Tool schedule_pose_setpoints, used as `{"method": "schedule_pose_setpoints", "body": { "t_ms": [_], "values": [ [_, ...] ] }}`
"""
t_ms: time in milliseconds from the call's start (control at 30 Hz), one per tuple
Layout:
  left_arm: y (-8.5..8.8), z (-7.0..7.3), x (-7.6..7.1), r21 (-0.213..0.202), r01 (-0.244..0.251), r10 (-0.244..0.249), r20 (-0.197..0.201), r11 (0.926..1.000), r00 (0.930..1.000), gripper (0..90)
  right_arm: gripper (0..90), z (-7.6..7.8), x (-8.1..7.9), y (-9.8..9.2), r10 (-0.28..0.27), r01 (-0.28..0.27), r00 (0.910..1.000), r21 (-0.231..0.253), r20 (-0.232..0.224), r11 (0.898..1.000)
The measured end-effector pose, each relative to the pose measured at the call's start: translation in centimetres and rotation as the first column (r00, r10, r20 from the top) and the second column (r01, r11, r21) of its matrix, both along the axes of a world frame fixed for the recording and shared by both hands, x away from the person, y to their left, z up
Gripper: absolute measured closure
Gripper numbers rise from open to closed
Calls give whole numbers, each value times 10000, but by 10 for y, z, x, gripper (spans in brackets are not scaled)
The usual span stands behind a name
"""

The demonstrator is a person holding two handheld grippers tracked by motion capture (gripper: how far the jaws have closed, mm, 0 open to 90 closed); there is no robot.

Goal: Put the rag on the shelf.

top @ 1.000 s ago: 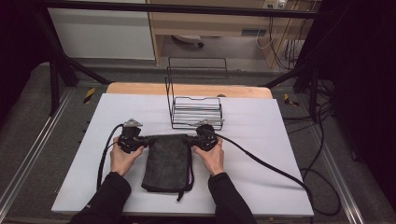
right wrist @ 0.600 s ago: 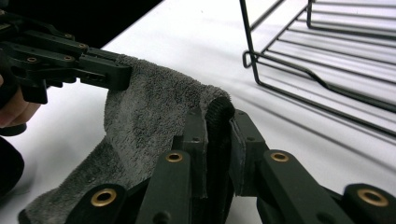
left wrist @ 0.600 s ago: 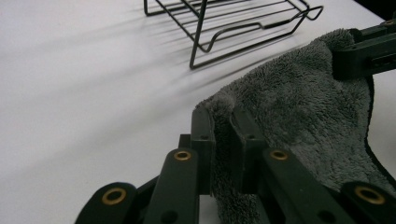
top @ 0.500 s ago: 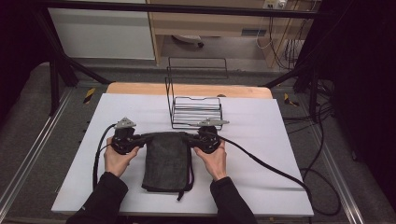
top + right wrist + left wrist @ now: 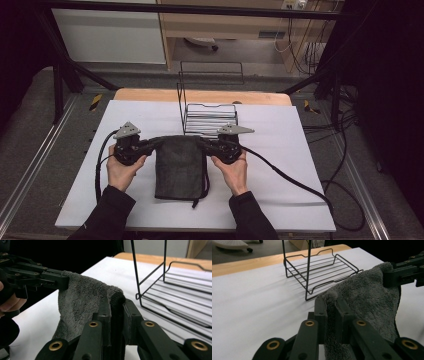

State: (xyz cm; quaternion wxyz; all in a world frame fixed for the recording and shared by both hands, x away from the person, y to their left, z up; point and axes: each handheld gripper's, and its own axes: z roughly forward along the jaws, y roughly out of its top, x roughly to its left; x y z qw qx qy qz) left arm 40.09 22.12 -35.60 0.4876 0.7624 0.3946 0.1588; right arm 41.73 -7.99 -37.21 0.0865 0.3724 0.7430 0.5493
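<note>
2 far corners of the grey towel (image 5: 179,165) are pinched, one in my left gripper (image 5: 150,143), one in my right gripper (image 5: 204,143), jaws clamped on cloth. It hangs between them just near of the wire rack (image 5: 210,117), probably held taut for draping.

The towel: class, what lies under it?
Under the towel only the white table shows around it; its far edge is lifted, and whatever lies beneath its lower part is covered.
</note>
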Motion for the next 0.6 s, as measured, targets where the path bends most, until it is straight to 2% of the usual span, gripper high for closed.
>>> {"method": "schedule_pose_setpoints", "body": {
  "t_ms": [167, 400, 600],
  "values": [
    [-3, 8, -6, 11, 70, -71, 283, 10000, 9996, 808, 794, 7, -6, -3, -25, 26, 9991, -20, 431, 10000],
    [-5, 19, -14, -219, 143, -128, 661, 9997, 9977, 808, 795, 18, -16, -9, -8, -8, 9956, 174, 935, 9998],
    [-10, 30, -23, -327, 228, -190, 1110, 9992, 9936, 808, 795, 29, -25, -15, -73, 36, 9882, 243, 1532, 9997]
  ]
}}
